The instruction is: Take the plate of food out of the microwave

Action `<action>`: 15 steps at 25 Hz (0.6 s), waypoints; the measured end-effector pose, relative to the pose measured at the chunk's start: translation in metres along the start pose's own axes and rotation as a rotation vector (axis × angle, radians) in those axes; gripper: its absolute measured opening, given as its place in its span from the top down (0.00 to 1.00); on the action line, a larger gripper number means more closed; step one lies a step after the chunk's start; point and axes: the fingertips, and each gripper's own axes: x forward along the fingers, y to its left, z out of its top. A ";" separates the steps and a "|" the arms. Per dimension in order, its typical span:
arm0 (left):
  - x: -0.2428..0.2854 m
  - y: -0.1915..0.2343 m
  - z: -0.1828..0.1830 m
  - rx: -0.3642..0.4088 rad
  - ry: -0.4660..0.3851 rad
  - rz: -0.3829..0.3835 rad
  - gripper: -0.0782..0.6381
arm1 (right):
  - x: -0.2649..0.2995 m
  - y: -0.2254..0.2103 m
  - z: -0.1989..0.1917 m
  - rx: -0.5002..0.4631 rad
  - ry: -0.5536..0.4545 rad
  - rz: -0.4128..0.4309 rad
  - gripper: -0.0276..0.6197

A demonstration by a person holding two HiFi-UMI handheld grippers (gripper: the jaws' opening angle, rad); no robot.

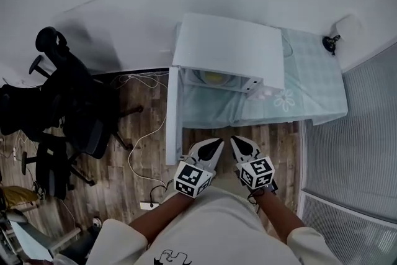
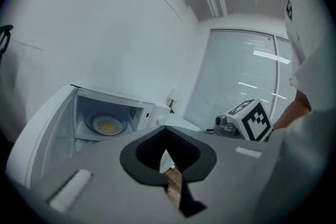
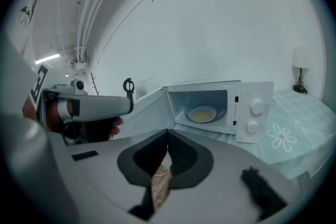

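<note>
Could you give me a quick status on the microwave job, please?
Both shut, empty: left claw, right claw, short of the microwave. Its door open, plate of food inside. Nothing seen blocking the opening.

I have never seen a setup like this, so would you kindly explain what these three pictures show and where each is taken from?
No robot here: a person holds the left hand-held gripper and the right hand-held gripper, one in each hand; the marker cubes are part of them. The head view comes from a camera on the person's head, looking down. The other two come from cameras on each gripper, looking along its jaws. Both pairs of jaws are shut and empty. Ahead, on a cloth-covered table, stands a white microwave, door open, with a plate of yellow food inside.
</note>
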 end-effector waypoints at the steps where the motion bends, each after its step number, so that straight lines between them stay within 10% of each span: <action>1: 0.006 0.007 0.001 -0.002 0.010 -0.010 0.89 | 0.008 -0.008 0.007 0.006 -0.003 -0.013 0.94; 10: 0.047 0.053 0.015 -0.040 0.048 0.043 0.89 | 0.061 -0.063 0.022 0.025 0.049 0.017 0.94; 15: 0.050 0.073 0.027 -0.049 0.044 0.112 0.89 | 0.111 -0.098 0.008 0.232 0.092 0.092 0.81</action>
